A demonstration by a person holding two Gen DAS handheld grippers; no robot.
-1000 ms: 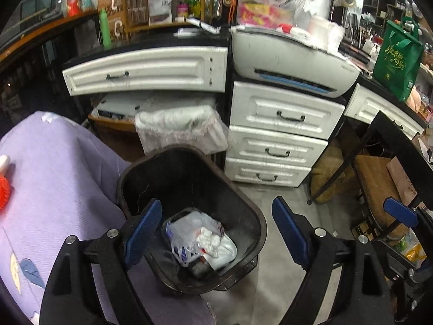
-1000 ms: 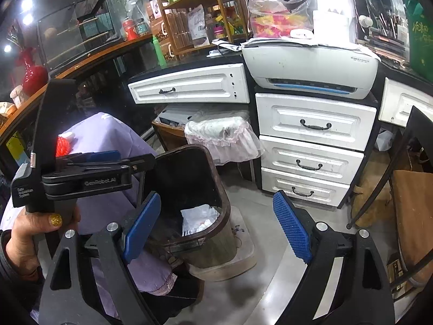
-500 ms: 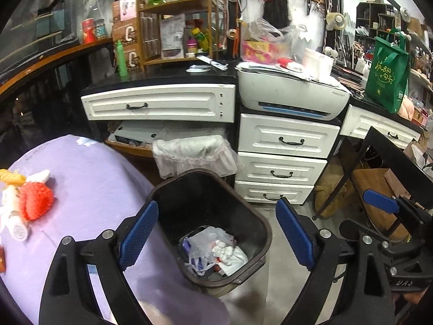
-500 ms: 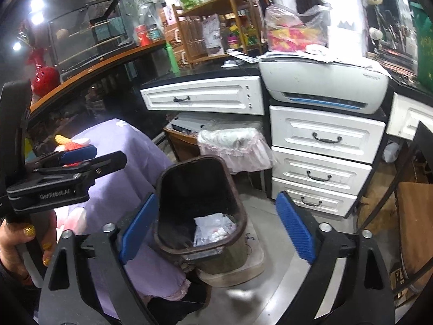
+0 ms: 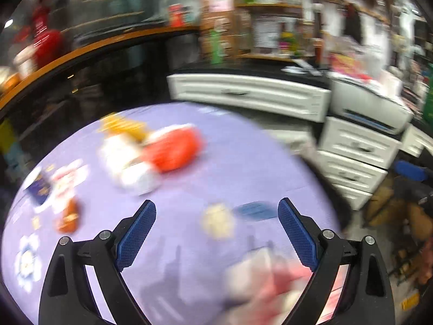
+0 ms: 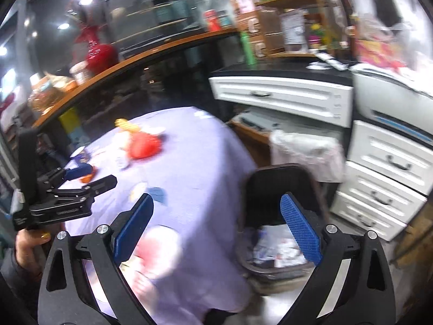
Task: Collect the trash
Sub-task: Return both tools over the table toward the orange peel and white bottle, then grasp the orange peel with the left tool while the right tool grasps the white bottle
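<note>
A round table under a lilac cloth (image 5: 243,162) carries blurred litter: a red-orange lump (image 5: 173,151), white pieces (image 5: 127,162), a yellow wrapper (image 5: 124,127), small packets (image 5: 40,187) at the left, and a pink-white crumpled piece (image 5: 270,279) near the front edge. My left gripper (image 5: 216,203) hovers over the cloth; its jaws are opening and nothing is between them. My right gripper (image 6: 216,197) stands open and empty, straddling the table edge and the black bin (image 6: 278,189), which holds white and plastic trash (image 6: 278,246). The left gripper (image 6: 94,176) shows at the left of the right wrist view.
White drawers (image 6: 278,94) and a printer (image 6: 392,100) stand behind the bin, with a white-lined basket (image 6: 305,151) beside them. A curved counter with an orange edge (image 6: 135,62) carries a red vase (image 6: 100,51). A hand (image 6: 27,243) holds the left gripper.
Both views have swung left and up, from the bin to the tabletop litter. The bin has left the left wrist view. Both sets of jaws stand slightly wider.
</note>
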